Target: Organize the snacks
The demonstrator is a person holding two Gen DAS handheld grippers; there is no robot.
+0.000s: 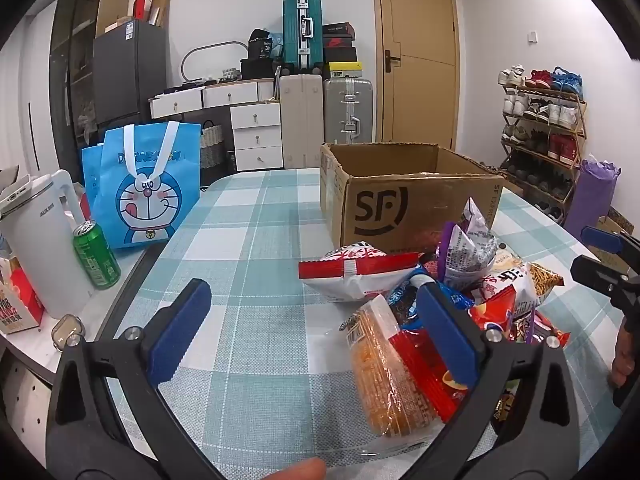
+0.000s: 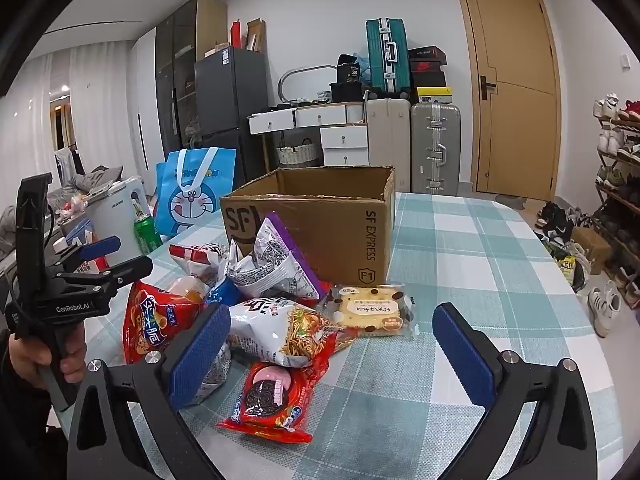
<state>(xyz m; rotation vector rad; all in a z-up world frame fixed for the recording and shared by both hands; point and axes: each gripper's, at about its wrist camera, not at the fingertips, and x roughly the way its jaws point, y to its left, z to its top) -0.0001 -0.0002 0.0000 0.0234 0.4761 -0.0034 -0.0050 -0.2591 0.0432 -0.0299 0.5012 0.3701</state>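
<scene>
In the left wrist view, going from the left edge: one white kettle [image 1: 38,240], one green can [image 1: 96,254] just beside it, and one blue cartoon bag [image 1: 146,188] in the middle left. The left gripper [image 1: 312,332] fills the lower part of the frame; its two blue pads stand wide apart and hold nothing. Its right pad covers part of the snack pile [image 1: 440,304], which lies in the lower right on the checked tablecloth [image 1: 248,240]. One open cardboard box [image 1: 400,200] stands behind the pile, touching it at the front.

In the right wrist view the right gripper [image 2: 332,344] is also wide open and empty, at the bottom of the frame. The pile sits in the lower middle, in front of the box. I count about eight packets: a red chips bag [image 2: 146,324], a red-and-white bag [image 2: 192,258], a purple-edged bag [image 2: 276,264], a noodle snack bag [image 2: 288,332], a red cookie packet [image 2: 270,400], a wrapped cake [image 2: 370,312], and an orange packet and a blue packet that are mostly hidden under the others. The exact number I cannot tell. The box inside is not visible.
</scene>
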